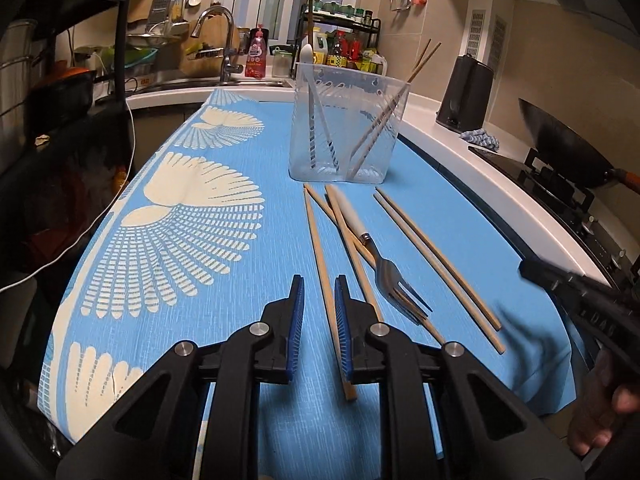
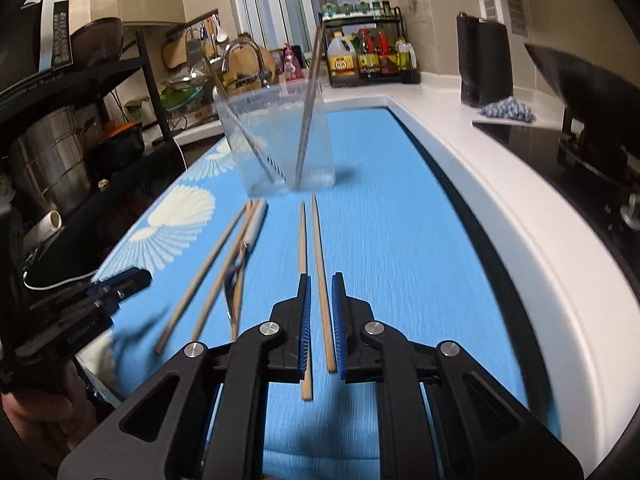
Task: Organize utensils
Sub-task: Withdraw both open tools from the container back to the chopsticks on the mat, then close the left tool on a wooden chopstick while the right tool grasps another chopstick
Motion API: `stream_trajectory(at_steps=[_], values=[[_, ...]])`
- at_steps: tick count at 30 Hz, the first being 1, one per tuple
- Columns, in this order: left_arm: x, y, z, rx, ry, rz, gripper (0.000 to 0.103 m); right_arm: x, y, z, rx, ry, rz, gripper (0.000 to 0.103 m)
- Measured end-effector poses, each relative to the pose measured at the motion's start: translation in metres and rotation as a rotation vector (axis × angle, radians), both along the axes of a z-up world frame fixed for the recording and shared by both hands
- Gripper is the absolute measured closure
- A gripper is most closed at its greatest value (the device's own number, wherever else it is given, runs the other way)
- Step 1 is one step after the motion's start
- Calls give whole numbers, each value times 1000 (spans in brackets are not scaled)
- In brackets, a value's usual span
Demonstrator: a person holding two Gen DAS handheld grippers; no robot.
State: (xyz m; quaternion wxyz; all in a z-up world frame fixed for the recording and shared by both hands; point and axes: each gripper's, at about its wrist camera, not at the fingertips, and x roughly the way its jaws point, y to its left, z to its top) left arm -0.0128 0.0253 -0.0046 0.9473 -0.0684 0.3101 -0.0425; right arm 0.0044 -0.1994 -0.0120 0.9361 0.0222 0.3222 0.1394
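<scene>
Now left gripper (image 1: 320, 286) jaws narrowly parted, straddling wooden chopstick (image 1: 320, 256), pads not visibly pressing. Right gripper (image 2: 320, 284) likewise, gap around chopstick pair (image 2: 316, 240). Both grasp nothing. Fork (image 1: 384, 268) lies on blue cloth (image 1: 248, 412), before clear container (image 1: 344, 128).

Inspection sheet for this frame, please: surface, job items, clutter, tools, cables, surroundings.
Surface: blue patterned cloth over the worktop, lying flat.
Job's things: clear container upright, chopsticks and a white-handled utensil inside; loose chopsticks on the cloth; fork lying across some of them.
Clutter: blue rag on the counter.
Tools: left tool open, one chopstick in the gap between its pads; right tool open, one of the right-hand pair in its gap.
Cables: white cable hanging left of the cloth.
Surroundings: faucet, condiment rack, wok on the stove.
</scene>
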Motion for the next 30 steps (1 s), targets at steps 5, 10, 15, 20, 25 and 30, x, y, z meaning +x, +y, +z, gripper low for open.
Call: stream_trajectory(at_steps=[5, 10, 15, 20, 25, 30], values=[[-8, -7, -13, 19, 4, 1, 87, 1, 2, -17, -11, 2, 13, 91], [-12, -18, -21, 51, 1, -2, 87, 6, 2, -22, -10, 17, 24, 91], [-14, -23, -27, 66, 12, 2, 87, 7, 8, -28, -45, 29, 35, 89], [-14, -28, -33, 87, 17, 12, 87, 10, 10, -34, -60, 53, 28, 89], [-14, -31, -41, 104, 18, 22, 87, 8, 9, -39, -63, 52, 22, 89], [-15, -32, -42, 113, 5, 28, 87, 8, 11, -40, -67, 35, 24, 89]])
